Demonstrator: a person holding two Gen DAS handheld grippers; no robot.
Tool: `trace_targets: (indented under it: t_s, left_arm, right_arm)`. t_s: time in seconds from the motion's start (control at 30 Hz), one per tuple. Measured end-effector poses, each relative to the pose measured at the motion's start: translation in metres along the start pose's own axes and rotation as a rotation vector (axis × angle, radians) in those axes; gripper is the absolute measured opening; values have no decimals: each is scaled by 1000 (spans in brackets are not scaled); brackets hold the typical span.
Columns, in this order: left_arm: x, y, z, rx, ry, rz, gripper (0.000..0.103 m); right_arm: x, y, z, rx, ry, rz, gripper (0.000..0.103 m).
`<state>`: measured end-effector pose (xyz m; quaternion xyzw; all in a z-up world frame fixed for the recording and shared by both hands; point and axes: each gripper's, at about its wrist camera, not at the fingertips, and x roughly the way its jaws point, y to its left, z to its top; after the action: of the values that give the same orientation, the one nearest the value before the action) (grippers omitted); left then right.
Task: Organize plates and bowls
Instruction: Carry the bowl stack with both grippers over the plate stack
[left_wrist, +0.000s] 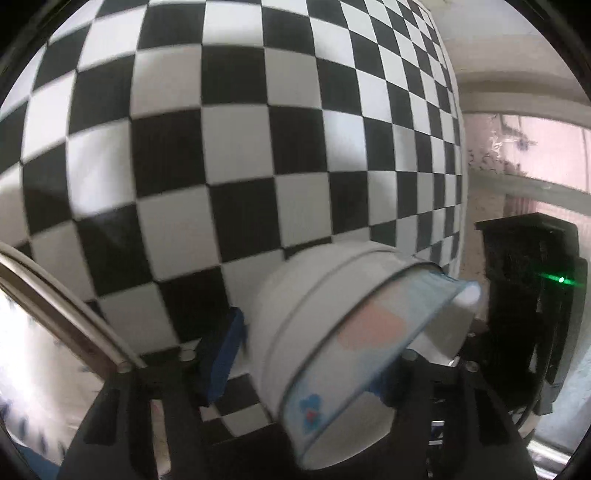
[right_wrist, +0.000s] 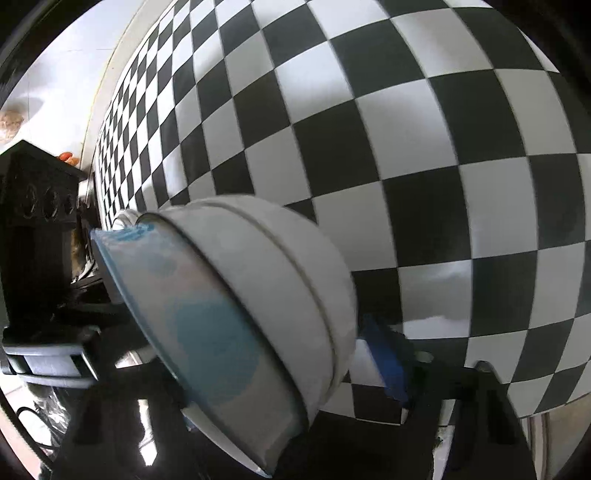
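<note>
In the left wrist view my left gripper (left_wrist: 306, 365) is shut on the rim of a white bowl (left_wrist: 317, 314) with a pale blue and pink printed inside. The bowl is tilted, its mouth turned to the lower right, held above the checkered surface (left_wrist: 221, 147). In the right wrist view my right gripper (right_wrist: 295, 373) is shut on the rim of a like white bowl (right_wrist: 266, 280), its blue-printed inside turned to the lower left. A blue finger pad (right_wrist: 388, 369) shows behind that bowl's wall. The opposite gripper shows as a black block (left_wrist: 528, 295) at each view's edge.
A black and white checkered cloth fills both views. A metal rail (left_wrist: 66, 314) crosses the lower left of the left wrist view. A white wall and pink window area (left_wrist: 535, 147) lie at the right there. A white floor (right_wrist: 55, 74) lies at the upper left of the right wrist view.
</note>
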<state>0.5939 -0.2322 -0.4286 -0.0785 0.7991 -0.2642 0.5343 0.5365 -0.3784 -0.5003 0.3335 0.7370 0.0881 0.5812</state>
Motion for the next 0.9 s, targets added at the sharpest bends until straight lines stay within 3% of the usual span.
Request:
trace_targets:
  t_s: [0.6,0.9]
  left_arm:
    - [-7,0,-14,6,-102,-33,56]
    - [-6,-17,-6,12,-144,-11,56]
  right_arm:
    - [-2,-11,-6,0,-62,109,56]
    - [-19,-8,3,-41,-87,107,54]
